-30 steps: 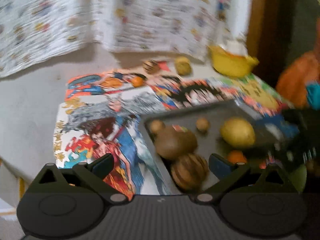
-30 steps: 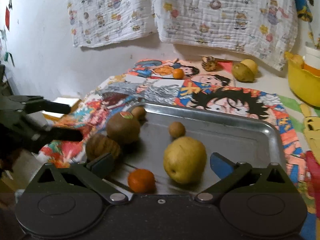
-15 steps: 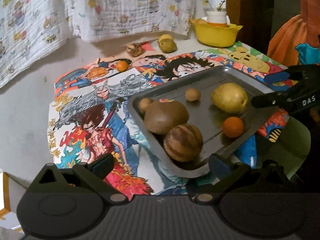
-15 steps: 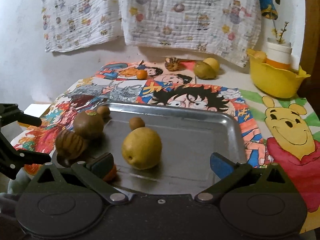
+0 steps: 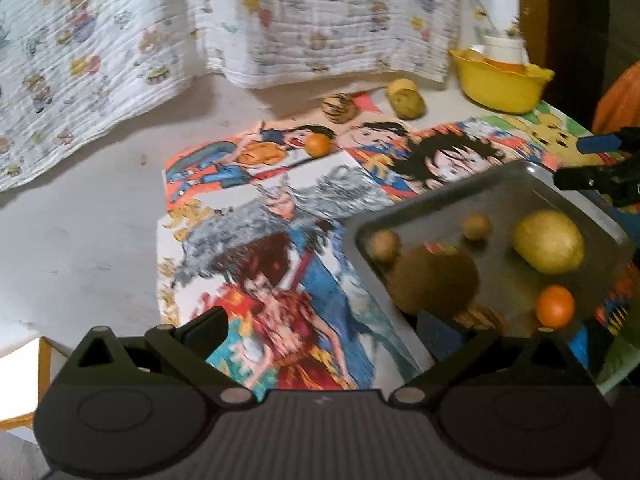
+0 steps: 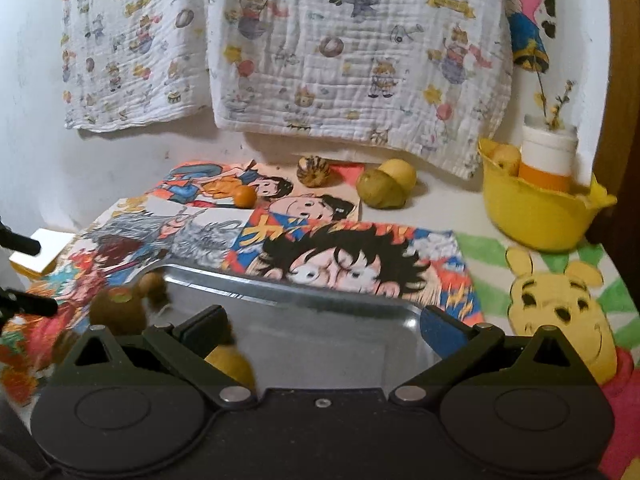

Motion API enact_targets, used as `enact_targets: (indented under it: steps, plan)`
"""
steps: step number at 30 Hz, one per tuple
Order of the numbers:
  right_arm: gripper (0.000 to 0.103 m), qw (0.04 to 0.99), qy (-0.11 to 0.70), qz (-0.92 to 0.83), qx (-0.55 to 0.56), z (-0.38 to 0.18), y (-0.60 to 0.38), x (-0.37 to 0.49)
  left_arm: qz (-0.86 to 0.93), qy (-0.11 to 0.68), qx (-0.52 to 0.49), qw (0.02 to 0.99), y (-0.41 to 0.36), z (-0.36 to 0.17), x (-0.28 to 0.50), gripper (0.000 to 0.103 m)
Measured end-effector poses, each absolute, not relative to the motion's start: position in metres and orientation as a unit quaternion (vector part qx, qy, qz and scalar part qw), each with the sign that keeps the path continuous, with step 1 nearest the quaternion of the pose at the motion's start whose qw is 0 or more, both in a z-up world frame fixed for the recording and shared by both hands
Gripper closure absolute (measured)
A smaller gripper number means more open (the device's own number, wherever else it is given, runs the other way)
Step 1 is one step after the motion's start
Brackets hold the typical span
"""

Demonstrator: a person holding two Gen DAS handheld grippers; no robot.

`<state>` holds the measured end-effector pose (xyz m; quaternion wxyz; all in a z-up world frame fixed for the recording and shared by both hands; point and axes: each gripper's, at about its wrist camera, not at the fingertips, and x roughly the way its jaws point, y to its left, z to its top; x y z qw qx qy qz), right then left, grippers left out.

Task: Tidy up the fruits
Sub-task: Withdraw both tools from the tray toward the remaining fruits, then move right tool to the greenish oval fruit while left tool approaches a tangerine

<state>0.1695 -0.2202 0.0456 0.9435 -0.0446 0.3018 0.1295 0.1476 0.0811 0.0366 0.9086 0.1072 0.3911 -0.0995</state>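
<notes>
A metal tray (image 5: 448, 196) (image 6: 280, 296) lies on the cartoon-print mat and holds a yellow pear (image 5: 548, 246), a brown round fruit (image 5: 434, 280), a small orange (image 5: 554, 306) and two small brown fruits (image 5: 476, 226). Loose on the mat at the back are an orange (image 6: 245, 196), a striped fruit (image 6: 313, 171) and two yellow-green fruits (image 6: 380, 188). My left gripper (image 5: 324, 328) is open over the mat, left of the tray. My right gripper (image 6: 324, 324) is open over the tray's near part, nothing between its fingers.
A yellow bowl (image 6: 536, 216) with a white-and-orange jar (image 6: 548, 158) and a fruit stands at the back right. A printed cloth (image 6: 320, 48) hangs on the wall behind. The table edge drops off at the left, by a low white-and-yellow object (image 6: 38, 258).
Both grippers have swung: the left view has shifted left so the tray sits at its right, the right view has moved forward and right, hiding most tray fruit behind its fingers. No fruit moved.
</notes>
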Motion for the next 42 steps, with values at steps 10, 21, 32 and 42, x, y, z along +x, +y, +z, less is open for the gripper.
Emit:
enact_targets:
  steps: [10,21,32,42]
  plan:
    - [0.001,0.936,0.321,0.129,-0.059,0.037,-0.217,0.215,-0.078,0.382,0.085,0.917,0.085,0.036,0.203,0.0]
    - [0.001,0.924,0.35,0.143,-0.052,0.045,-0.207,0.282,-0.103,0.37,0.053,0.922,0.067,0.029,0.285,0.0]
    - [0.001,0.931,0.331,0.149,-0.023,0.038,-0.198,0.372,-0.095,0.38,0.023,0.92,0.054,-0.004,0.357,0.0]
    - [0.001,0.935,0.346,0.073,0.03,0.0,-0.214,0.441,-0.093,0.368,0.026,0.925,0.038,-0.023,0.385,0.003]
